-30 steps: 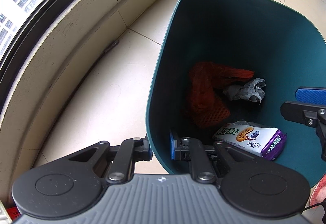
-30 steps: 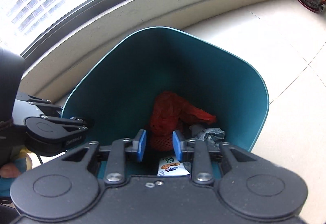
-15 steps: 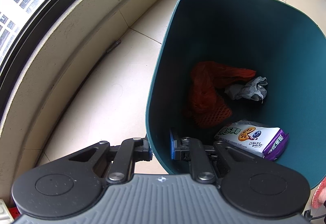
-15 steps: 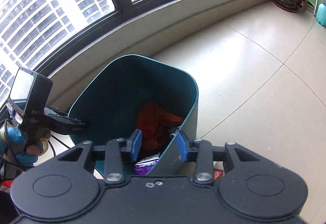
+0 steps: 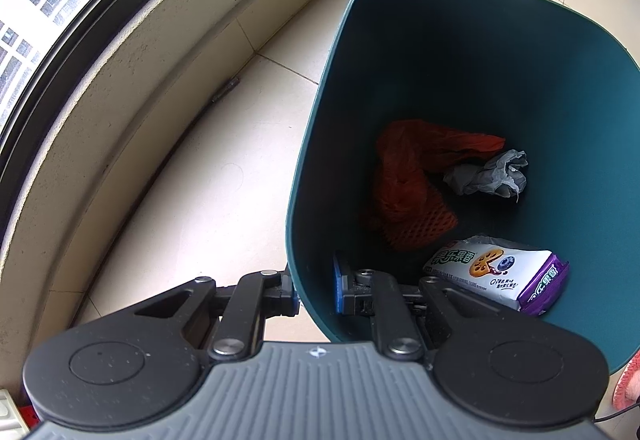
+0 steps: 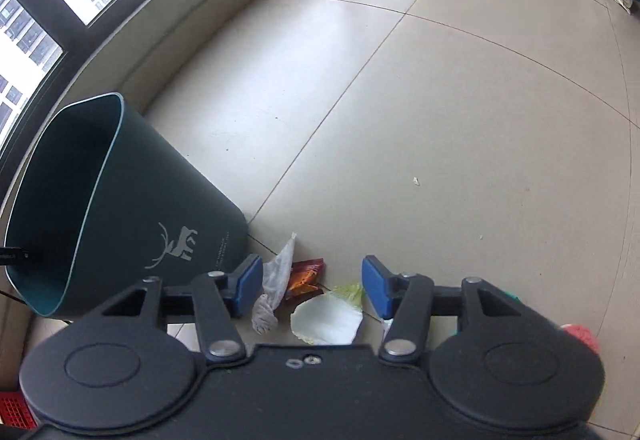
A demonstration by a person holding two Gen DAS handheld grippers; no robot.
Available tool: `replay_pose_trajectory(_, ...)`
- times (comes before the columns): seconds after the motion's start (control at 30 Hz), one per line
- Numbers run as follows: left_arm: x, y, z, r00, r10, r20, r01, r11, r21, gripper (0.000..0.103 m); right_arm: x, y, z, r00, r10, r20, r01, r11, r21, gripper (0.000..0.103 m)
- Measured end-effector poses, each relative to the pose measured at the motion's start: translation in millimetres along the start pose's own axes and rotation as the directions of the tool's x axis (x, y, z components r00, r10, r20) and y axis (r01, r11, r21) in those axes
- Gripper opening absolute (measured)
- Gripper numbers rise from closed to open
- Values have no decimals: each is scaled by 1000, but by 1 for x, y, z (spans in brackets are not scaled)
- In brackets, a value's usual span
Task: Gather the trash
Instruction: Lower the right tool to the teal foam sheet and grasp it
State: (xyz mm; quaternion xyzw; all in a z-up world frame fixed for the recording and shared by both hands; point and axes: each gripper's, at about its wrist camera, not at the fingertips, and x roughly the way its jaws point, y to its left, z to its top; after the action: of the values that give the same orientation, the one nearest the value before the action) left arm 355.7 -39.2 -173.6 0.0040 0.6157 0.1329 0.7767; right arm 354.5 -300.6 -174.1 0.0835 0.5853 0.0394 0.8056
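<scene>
- The left gripper [image 5: 316,290] is clamped on the near wall of the dark teal plastic waste bin [image 5: 320,144], one blue pad inside the rim and one outside; its own body cuts off the bin's lowest edge.
- Inside the bin, nearest the gripper, lies a white and purple snack packet [image 5: 496,272]; beyond it an orange foam net sleeve with crumpled orange plastic [image 5: 404,176], then a crumpled grey plastic scrap [image 5: 488,174] toward the far wall. The bin's floor is dark and hard to read.
- The right gripper [image 6: 312,286] hangs over the beige tiled floor [image 6: 460,144] beside the bin's base, its jaws opening with nothing pressed between the blue pads.
- Below and between the pads, on the floor, lie a pale cabbage leaf piece [image 6: 328,318], partly hidden by the gripper body, a crumpled clear plastic wrapper [image 6: 276,280] and a small red-brown sachet [image 6: 306,274] just beside the bin's bottom corner.
- A pink-red object at the right edge is blurred and cut off.
- Farther off, a tiny pale scrap [image 6: 416,181] lies alone on the tiles.
</scene>
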Motion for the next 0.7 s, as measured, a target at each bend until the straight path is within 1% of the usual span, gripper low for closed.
replay_pose_trajectory(0.03, 0, -1, 0, 1000, 2, 0, -2, 1000, 1, 14, 2, -16, -2, 1000, -26, -8, 26, 999, 32, 57)
replay_pose_trajectory(0.1, 0, -2, -1, 1000, 4, -1, -4, 1000, 1, 14, 11, -39, -8, 998, -49, -27, 52, 994, 91, 59)
replay_pose_trajectory(0.17, 0, -3, 0, 1000, 5, -3, -5, 1000, 2, 14, 19, -62, -14, 997, -68, -42, 73, 987, 144, 64)
replay_pose_trajectory(0.3, 0, -3, 0, 1000, 6, -3, -6, 1000, 2, 14, 35, -90, -28, 990, -120, -74, 132, 969, 207, 70)
replay_pose_trajectory(0.37, 0, -3, 0, 1000, 6, -3, -6, 1000, 1, 14, 42, -104, -33, 986, -139, -89, 156, 961, 229, 77)
replay_pose_trajectory(0.47, 2, -3, -1, 1000, 7, -12, -7, 1000, 1, 14, 63, -119, -39, 980, -161, -116, 187, 943, 275, 86)
replay_pose_trajectory(0.57, 2, -3, -1, 1000, 19, -14, -19, 1000, 7, 14, 84, -136, -46, 973, -170, -153, 213, 920, 330, 87)
replay_pose_trajectory(0.7, 4, -4, -1, 999, 29, -16, -29, 999, 13, 14, 113, -151, -56, 961, -183, -205, 250, 894, 373, 88)
